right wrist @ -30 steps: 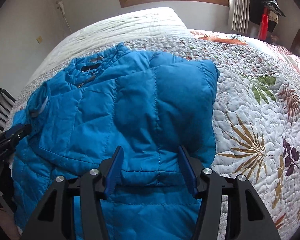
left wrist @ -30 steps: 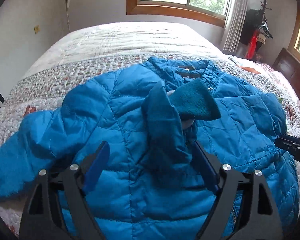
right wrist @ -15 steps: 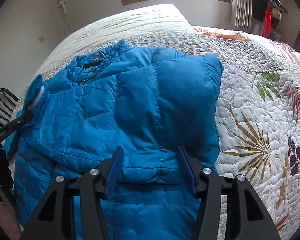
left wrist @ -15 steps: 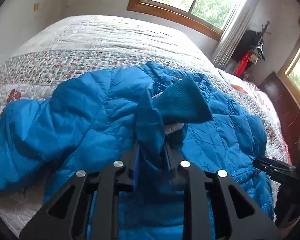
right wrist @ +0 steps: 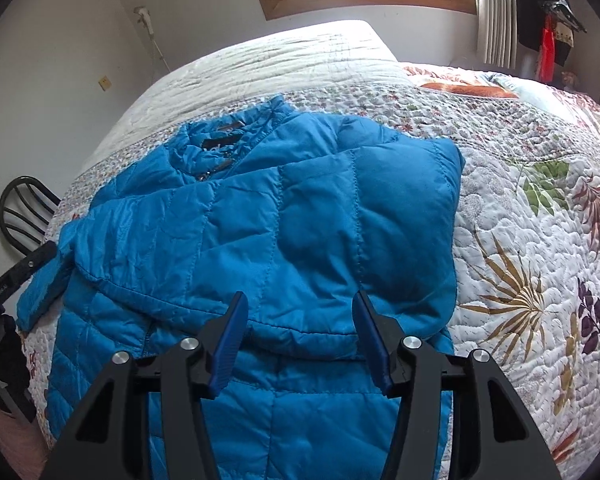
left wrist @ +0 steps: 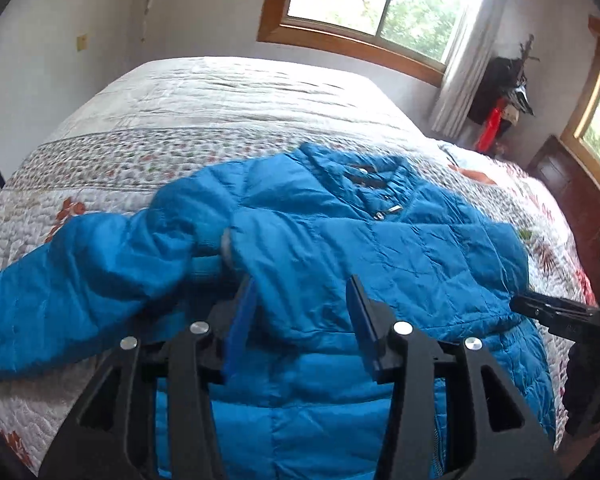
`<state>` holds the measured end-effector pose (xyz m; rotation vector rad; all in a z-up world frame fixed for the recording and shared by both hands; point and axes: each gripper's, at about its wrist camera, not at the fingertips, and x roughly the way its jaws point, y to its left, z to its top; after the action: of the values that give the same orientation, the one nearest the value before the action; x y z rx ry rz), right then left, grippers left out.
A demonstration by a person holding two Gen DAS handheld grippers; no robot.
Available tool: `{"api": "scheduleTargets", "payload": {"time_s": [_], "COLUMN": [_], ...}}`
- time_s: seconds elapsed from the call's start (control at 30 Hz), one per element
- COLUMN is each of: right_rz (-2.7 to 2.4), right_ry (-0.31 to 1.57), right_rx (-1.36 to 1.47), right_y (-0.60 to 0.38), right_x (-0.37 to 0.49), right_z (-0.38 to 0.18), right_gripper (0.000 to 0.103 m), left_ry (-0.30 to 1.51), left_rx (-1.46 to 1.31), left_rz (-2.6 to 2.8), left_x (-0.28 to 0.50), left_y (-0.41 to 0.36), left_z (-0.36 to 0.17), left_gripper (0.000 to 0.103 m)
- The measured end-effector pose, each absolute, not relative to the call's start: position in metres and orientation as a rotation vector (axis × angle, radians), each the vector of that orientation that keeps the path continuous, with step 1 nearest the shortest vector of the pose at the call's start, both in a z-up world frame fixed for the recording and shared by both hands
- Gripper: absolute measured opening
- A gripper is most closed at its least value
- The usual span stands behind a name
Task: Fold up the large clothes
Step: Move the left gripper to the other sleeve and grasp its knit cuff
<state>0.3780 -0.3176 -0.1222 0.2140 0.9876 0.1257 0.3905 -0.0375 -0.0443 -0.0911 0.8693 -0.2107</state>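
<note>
Jacket (right wrist: 284,216): lies on quilt (right wrist: 540,240), sleeves folded in.
Left gripper (left wrist: 300,304): jaws just opening, gripping nothing.
Right gripper (right wrist: 298,320): jaws apart, empty.

A home bedroom. A large bed (right wrist: 540,240) is filling most of both views, a quilted floral bedspread (left wrist: 180,136) lying across it. Daylight is coming through a wood-framed window (left wrist: 364,4) with a pale curtain (left wrist: 464,80) hanging beside it. Clothes (right wrist: 548,20) are hanging against the far wall. A dark wooden headboard (left wrist: 572,200) is showing at one edge, a black metal chair (right wrist: 24,208) standing by the other.
</note>
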Motion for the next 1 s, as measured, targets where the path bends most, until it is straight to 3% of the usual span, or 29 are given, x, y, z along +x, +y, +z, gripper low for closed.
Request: {"api": "scheduleTargets", "payload": {"time_s": [0.33, 0.67, 0.7, 0.77, 1.0], "right_rz": [0.074, 0.012, -0.004, -0.015, 0.004], "right_ry": [1.048, 1.015, 1.004, 0.970, 0.979], "right_rx": [0.119, 0.067, 0.052, 0.022, 0.022], "right_y": [-0.298, -0.287, -0.284, -0.275, -0.263], "right_x": [0.389, 0.387, 0.385, 0.379, 0.379], "right_z": [-0.154, -0.157, -0.153, -0.143, -0.148], "right_gripper": [0.053, 0.053, 0.052, 0.052, 0.051], "left_ry": [0.972, 0.955, 0.946, 0.910, 0.866], "left_rx": [-0.031, -0.002, 0.003, 0.004, 0.053], "left_rz": [-0.157, -0.101, -0.085, -0.080, -0.073], "left_x": [0.424, 0.419, 0.414, 0.404, 0.396], "left_y": [-0.034, -0.041, -0.044, -0.051, -0.076], "left_z": [-0.119, -0.114, -0.109, -0.097, -0.095], "left_gripper": [0.046, 0.046, 0.047, 0.060, 0.061]}}
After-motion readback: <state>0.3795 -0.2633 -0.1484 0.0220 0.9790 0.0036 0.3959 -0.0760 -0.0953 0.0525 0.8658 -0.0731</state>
